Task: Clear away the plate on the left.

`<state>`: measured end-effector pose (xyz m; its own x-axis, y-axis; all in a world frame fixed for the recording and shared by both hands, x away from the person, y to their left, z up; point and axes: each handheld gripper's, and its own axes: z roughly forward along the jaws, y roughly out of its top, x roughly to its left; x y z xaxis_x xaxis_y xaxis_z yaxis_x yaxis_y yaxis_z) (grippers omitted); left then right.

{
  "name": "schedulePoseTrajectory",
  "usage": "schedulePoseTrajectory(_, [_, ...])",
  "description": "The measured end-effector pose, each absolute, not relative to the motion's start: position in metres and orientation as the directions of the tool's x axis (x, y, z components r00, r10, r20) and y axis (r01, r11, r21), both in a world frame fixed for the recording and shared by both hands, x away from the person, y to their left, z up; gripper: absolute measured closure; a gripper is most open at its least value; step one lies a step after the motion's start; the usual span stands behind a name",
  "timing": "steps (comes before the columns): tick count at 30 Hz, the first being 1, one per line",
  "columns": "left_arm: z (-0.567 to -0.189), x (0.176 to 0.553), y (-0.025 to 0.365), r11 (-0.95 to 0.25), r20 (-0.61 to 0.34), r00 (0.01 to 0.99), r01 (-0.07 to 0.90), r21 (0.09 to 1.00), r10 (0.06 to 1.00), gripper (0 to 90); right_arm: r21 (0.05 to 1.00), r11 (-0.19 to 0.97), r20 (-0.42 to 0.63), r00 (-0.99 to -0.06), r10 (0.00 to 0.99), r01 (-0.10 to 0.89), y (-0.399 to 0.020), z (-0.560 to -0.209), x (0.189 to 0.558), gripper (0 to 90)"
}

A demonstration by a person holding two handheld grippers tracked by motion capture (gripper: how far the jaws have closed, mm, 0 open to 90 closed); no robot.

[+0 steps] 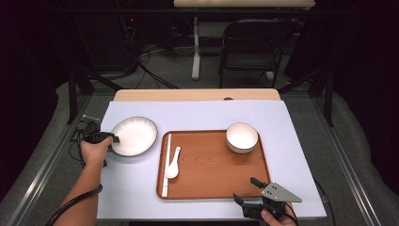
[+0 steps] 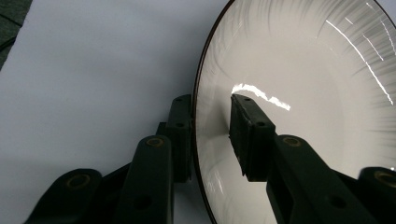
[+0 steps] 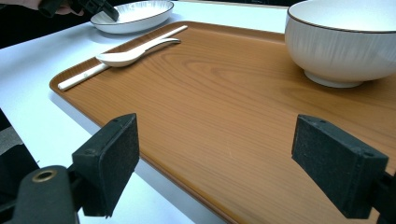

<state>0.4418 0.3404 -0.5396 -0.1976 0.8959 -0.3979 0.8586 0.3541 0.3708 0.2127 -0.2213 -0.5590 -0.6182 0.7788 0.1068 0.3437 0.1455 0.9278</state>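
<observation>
The white plate (image 1: 135,135), shallow and round with a thin dark rim and faint grey streaks, lies flat on the pale table just left of the wooden tray (image 1: 221,181).

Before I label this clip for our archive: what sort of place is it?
Probably a lab or recording studio staging a table setting: a covered table bearing a wooden tray and plate, dark curtains around, a folding chair and loose cables behind.
</observation>
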Motion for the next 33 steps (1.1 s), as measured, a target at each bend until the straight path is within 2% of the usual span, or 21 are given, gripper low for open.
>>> schedulePoseTrajectory(9, [-0.538,0.442,0.344,0.408,-0.44,-0.236,0.843,0.351,0.867,76.3,0.927,0.145,0.107,-0.616,0.781,0.345,-0.222,-0.559,0.213,14.4])
schedulePoseTrajectory(16, [-0.521,0.442,0.337,0.379,-0.413,-0.212,0.843,0.382,0.886,79.9,0.927,0.145,0.108,-0.617,0.779,0.345,-0.221,-0.559,0.213,14.4])
schedulePoseTrajectory(25, [-0.503,0.442,0.334,0.373,-0.435,-0.185,0.838,0.399,0.881,84.7,0.928,0.144,0.108,-0.618,0.779,0.344,-0.221,-0.559,0.213,14.4])
schedulePoseTrajectory(33, [-0.491,0.445,0.325,0.313,-0.371,-0.153,0.852,0.42,0.916,85.2,0.928,0.143,0.108,-0.616,0.781,0.345,-0.222,-0.559,0.213,14.4])
